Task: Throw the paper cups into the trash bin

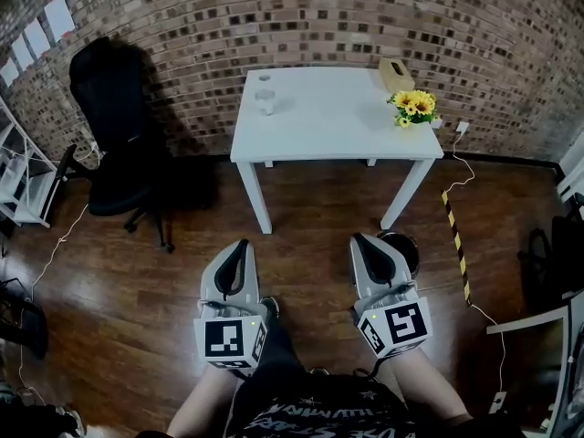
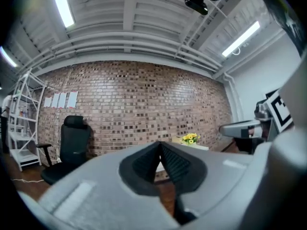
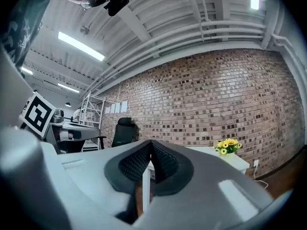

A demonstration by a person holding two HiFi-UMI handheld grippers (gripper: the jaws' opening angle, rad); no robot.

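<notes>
Approach step, nothing picked up yet. Left gripper (image 1: 242, 245) and right gripper (image 1: 359, 241) are held level side by side in front of the person, over the wood floor (image 1: 137, 281) and well apart from the white table (image 1: 338, 140). Left gripper view: jaws closed tip to tip, nothing between them. Right gripper view: same, pads meet at the tip, empty. Paper cups (image 1: 265, 97) are on the left part of the table top, towards the back, and look upright; too small to count, could be one cup or a short stack. Trash bin (image 1: 404, 247) looks to be the dark round thing on the floor just beyond the right gripper, near the table's front right leg and partly hidden by that gripper. Also on the table are yellow flowers (image 1: 413, 106) at the right edge and a tissue box (image 1: 395, 73) at the back right, neither near the cups. A black office chair (image 1: 114, 126) stands left of the table. Judgement: task barely begun, cups untouched, the step in hand is closing in on the table. Next move calls for getting within reach, opening one gripper's jaws wide enough for a cup and closing gently, since a paper cup likely crushes easily, then carrying it down to the bin on the right. The left gripper is on the cups' side, the right one nearer the bin
</notes>
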